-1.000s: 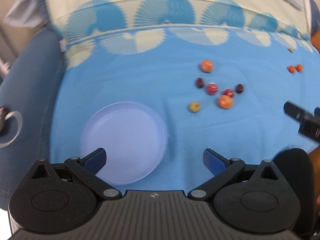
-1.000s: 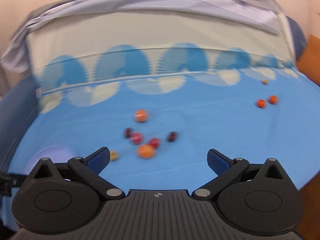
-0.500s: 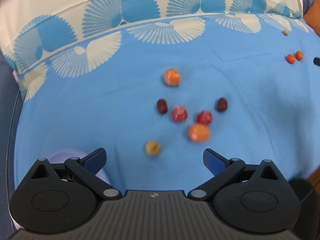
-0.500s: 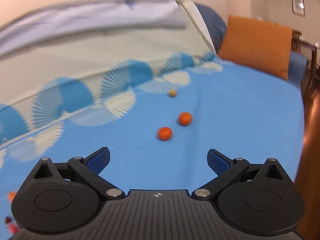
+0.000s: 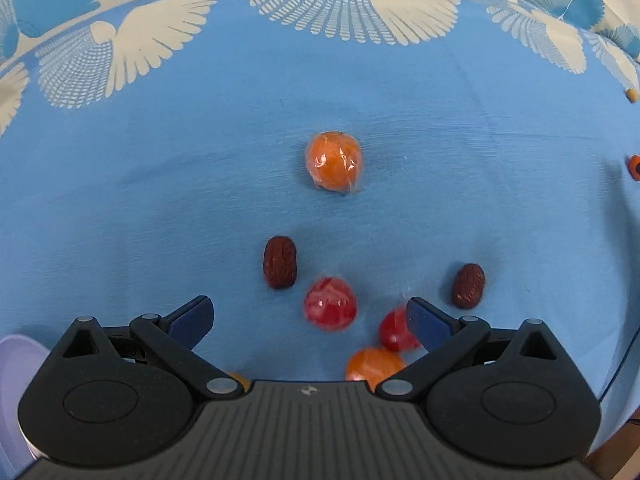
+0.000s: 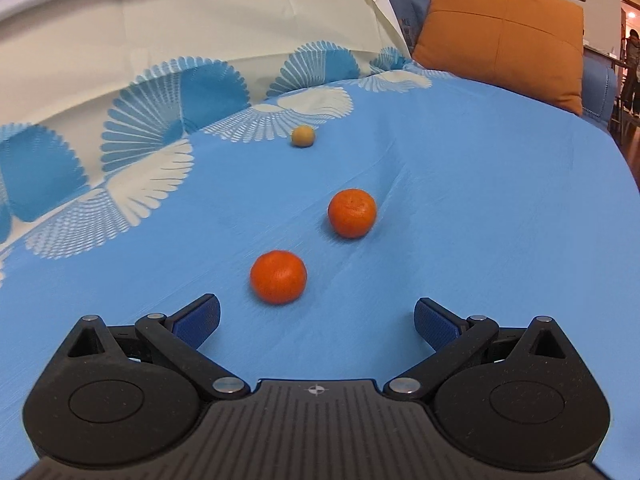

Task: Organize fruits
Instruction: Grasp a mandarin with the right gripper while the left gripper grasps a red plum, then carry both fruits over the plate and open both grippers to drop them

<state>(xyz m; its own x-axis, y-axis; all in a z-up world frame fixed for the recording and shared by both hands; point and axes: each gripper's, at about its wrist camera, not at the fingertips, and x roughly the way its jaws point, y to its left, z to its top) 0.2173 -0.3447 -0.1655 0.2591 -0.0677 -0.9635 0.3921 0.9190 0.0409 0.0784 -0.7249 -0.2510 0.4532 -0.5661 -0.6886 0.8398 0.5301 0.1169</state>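
My left gripper [image 5: 310,314] is open over a cluster of fruit on the blue cloth [image 5: 160,200]. A wrapped red fruit [image 5: 330,309] lies between its fingers, untouched. A second red fruit [image 5: 394,334] and a wrapped orange fruit [image 5: 374,364] sit by the right finger. Two dark dates [image 5: 280,262] [image 5: 468,285] flank them, and a wrapped orange [image 5: 334,166] lies farther off. My right gripper [image 6: 318,320] is open, just short of a mandarin [image 6: 279,277]. Behind it sit another mandarin [image 6: 352,213] and a small tan fruit [image 6: 303,136].
A pale lilac plate [image 5: 12,400] shows at the left wrist view's lower left edge. An orange cushion [image 6: 500,36] leans at the back right of the cloth-covered surface. The cloth's edge drops off at the right [image 6: 624,168].
The left gripper has moved forward from the plate to the fruit cluster, which now lies between its fingers. The right gripper swung right and closed in on the two mandarins.
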